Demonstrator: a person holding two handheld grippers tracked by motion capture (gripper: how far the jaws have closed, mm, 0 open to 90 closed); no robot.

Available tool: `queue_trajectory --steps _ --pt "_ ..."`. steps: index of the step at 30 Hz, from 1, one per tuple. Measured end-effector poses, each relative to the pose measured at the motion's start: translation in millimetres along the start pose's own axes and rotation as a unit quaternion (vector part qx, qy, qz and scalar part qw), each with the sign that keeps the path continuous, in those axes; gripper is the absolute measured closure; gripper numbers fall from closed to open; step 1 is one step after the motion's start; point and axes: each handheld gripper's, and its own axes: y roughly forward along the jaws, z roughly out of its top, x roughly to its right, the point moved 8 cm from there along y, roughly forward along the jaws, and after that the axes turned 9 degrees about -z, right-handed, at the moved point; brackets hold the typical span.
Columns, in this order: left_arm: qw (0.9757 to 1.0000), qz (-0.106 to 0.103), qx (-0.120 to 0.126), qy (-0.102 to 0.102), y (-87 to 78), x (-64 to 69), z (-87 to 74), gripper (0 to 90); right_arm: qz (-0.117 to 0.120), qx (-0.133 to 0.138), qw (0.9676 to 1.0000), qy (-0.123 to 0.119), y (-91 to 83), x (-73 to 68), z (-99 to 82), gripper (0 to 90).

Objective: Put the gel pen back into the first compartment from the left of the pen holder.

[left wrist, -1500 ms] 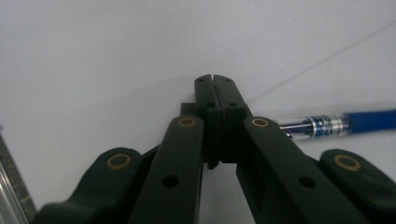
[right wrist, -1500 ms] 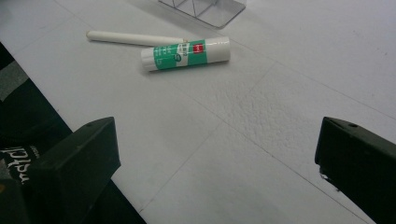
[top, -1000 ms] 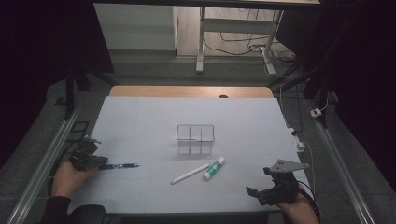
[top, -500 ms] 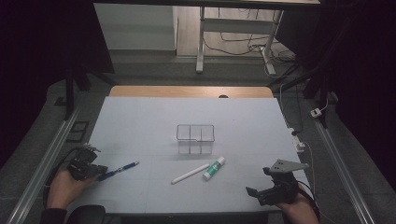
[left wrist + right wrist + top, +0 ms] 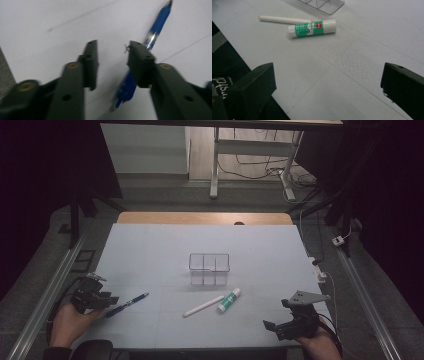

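At the lower left of the high view, the left gripper (image 5: 107, 301) has just been parting its fingers (image 5: 90, 62); the slim blue plastic pen (image 5: 126, 304) lies free on the white tabletop (image 5: 150, 255) beside them. Back straight off without nudging it. The right gripper (image 5: 272, 327) gapes wide, empty.

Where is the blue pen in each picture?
High view: the blue pen lies at lower left, just right of the left gripper.
Left gripper view: the pen runs slanted under the right-hand jaw.
Right gripper view: not in it.
Shared landmark: the white table.
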Motion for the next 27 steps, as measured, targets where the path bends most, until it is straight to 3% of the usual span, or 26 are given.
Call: queue_trajectory --steps 4,7,9,13,16,19,23,27 --pt "0.9989 -0.039 0.016 0.019 2.7 12.8 12.8 33.6 0.0 -0.001 1.0 -0.001 0.1 -0.1 -0.2 0.0" --pt "0.9979 -0.053 0.015 0.034 7.2 20.7 20.0 20.5 0.0 -0.002 1.0 -0.001 0.2 -0.1 -0.2 0.0" --pt "0.9973 -0.063 0.019 0.033 11.1 24.7 24.7 13.3 0.0 -0.003 1.0 -0.002 0.2 0.0 -0.3 0.0" --pt "0.9962 -0.056 0.016 0.064 22.1 28.2 29.4 2.2 0.001 -0.004 1.0 -0.001 0.5 -0.1 -0.5 0.0" --pt "0.9954 -0.062 0.003 0.073 32.3 31.4 30.0 0.0 0.001 -0.006 1.0 -0.002 0.5 -0.1 -0.7 0.0" --pt "0.9953 -0.052 -0.017 0.08 40.4 31.6 31.2 0.0 0.001 -0.007 1.0 -0.001 0.6 -0.2 -0.7 0.0" --pt "0.9941 -0.065 -0.045 0.074 50.5 34.6 30.3 0.0 0.002 -0.006 1.0 -0.001 0.9 -0.4 -0.6 0.0" --pt "0.9925 -0.046 -0.07 0.09 58.5 35.7 27.1 0.0 0.003 -0.006 1.0 -0.001 0.9 -0.1 -0.6 0.0"
